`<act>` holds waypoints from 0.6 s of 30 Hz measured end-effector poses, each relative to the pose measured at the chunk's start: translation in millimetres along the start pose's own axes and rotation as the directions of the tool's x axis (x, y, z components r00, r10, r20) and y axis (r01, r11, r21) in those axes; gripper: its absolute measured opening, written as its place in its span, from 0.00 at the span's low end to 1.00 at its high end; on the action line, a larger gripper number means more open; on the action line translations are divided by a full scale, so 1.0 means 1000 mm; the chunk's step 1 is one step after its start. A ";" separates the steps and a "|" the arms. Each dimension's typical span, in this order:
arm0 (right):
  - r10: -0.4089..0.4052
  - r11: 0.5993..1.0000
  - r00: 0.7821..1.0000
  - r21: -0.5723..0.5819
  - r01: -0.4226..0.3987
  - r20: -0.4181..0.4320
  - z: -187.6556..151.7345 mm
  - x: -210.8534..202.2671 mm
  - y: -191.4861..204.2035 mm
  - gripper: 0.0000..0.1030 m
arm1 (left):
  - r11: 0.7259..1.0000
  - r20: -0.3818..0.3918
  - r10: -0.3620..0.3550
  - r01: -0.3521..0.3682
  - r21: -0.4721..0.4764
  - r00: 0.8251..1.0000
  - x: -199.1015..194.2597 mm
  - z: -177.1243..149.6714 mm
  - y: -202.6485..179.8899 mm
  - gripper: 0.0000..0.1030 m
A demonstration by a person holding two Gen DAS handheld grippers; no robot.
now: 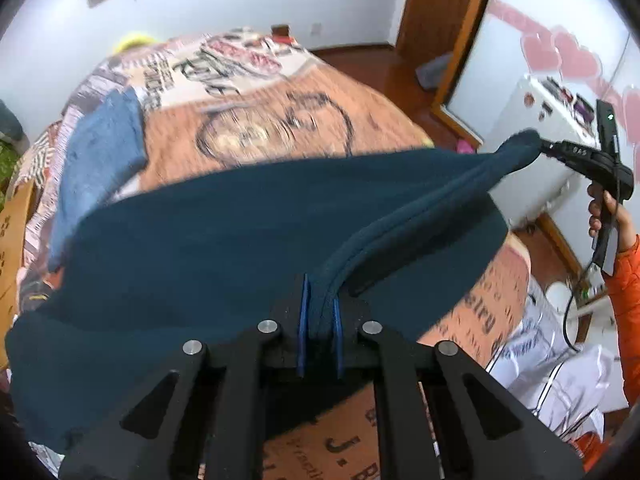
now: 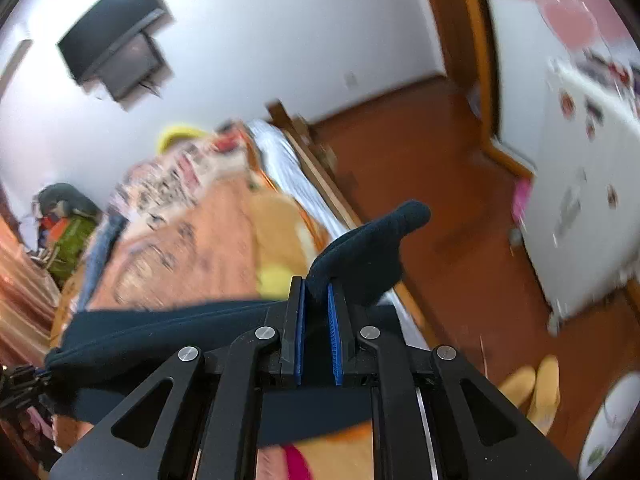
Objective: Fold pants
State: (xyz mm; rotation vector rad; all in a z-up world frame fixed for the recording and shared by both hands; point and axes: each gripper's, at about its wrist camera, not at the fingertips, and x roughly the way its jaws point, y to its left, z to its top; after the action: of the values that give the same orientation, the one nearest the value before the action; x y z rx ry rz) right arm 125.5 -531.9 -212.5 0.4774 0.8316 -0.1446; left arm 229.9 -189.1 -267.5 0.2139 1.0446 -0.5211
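Left gripper (image 1: 320,312): blue pads pressed onto a thick folded edge of the dark teal pants (image 1: 240,232), cloth pinched between them. Right gripper (image 2: 318,300): pads likewise clamped on a bunched end of the same pants, a stub of fabric poking out beyond the tips. In the left wrist view the right gripper sits far right, held by a hand (image 1: 600,212) in an orange sleeve (image 1: 628,300). The pants hang stretched between the two grippers over the bed (image 1: 280,128) with its orange printed blanket. A folded blue garment (image 1: 100,152) lies on the bed's far left. Both views are motion-blurred.
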 end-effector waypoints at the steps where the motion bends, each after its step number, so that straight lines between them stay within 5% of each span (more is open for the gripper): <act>1: -0.006 1.000 1.000 0.021 0.007 -0.028 -0.009 0.007 -0.008 0.09 | 1.000 -0.009 -0.002 0.002 0.003 1.000 0.003 -0.003 -0.002 0.09; 10: -0.006 0.988 0.987 0.149 0.030 -0.159 -0.073 0.037 -0.042 0.11 | 1.000 -0.011 -0.011 0.011 -0.019 1.000 0.004 -0.009 -0.004 0.12; 18: -0.115 0.989 0.975 0.073 0.131 -0.190 -0.073 0.027 -0.037 0.16 | 1.000 0.001 -0.023 0.023 -0.011 1.000 -0.013 -0.013 -0.010 0.34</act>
State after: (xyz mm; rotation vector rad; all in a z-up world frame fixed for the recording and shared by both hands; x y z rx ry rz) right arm 82.7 -529.7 -287.3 0.5252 1.0418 -0.2541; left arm 209.5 -187.8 -261.7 0.1921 1.0498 -0.5355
